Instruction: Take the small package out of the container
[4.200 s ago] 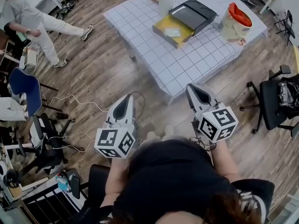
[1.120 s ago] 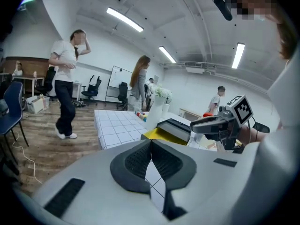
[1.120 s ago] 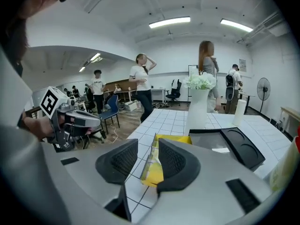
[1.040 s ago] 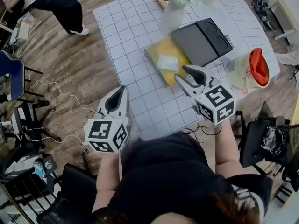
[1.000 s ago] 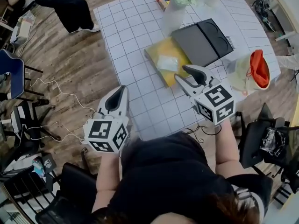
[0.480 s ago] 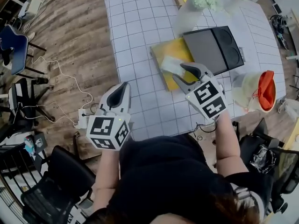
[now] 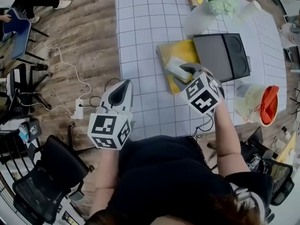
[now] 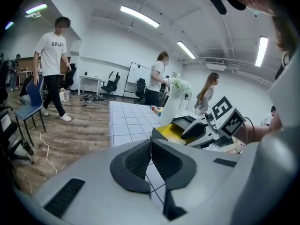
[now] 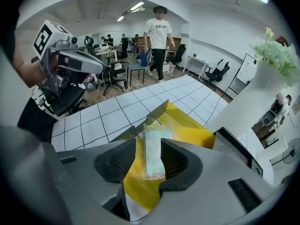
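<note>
**Open Jaws Over the Yellow Box**

The right gripper (image 7: 183, 73) hangs steeply nose-down over the yellow container (image 7: 179, 51) on the gridded white table (image 7: 140, 27). Its jaws have just been opening and stand wide apart. The small package (image 7: 175, 68) – a clear sleeve with pale green contents – lies flat inside the container. In the right gripper view it shows lengthwise in the gap between the two ribbed pads, with yellow visible beside it on the left, and neither pad clamps it. The left gripper (image 7: 125, 84) is held off the table's near edge, above the wooden floor, well apart from the container – its jaws are pressed together with nothing between them. A black tray (image 7: 221, 55) sits just beside the container.
</note>
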The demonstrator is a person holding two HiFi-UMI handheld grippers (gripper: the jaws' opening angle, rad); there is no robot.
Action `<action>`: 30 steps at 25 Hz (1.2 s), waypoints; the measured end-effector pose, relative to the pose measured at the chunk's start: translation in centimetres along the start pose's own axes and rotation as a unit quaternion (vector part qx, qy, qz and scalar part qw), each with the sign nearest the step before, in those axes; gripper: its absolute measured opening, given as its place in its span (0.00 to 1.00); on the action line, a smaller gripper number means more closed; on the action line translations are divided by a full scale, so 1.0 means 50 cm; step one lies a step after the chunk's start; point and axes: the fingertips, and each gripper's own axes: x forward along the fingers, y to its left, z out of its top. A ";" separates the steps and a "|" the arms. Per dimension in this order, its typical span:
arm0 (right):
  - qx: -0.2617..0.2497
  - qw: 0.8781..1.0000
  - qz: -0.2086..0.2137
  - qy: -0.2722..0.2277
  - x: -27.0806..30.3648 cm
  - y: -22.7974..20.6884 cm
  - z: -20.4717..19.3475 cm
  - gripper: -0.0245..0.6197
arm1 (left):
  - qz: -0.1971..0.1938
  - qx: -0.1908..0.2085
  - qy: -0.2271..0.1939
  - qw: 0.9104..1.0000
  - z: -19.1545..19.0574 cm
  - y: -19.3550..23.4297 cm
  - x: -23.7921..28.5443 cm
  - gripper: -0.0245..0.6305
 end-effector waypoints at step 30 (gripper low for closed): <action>-0.095 0.985 0.036 0.140 0.099 0.011 -0.045 0.18 | -0.003 -0.031 0.025 0.999 -0.041 0.023 0.041 0.08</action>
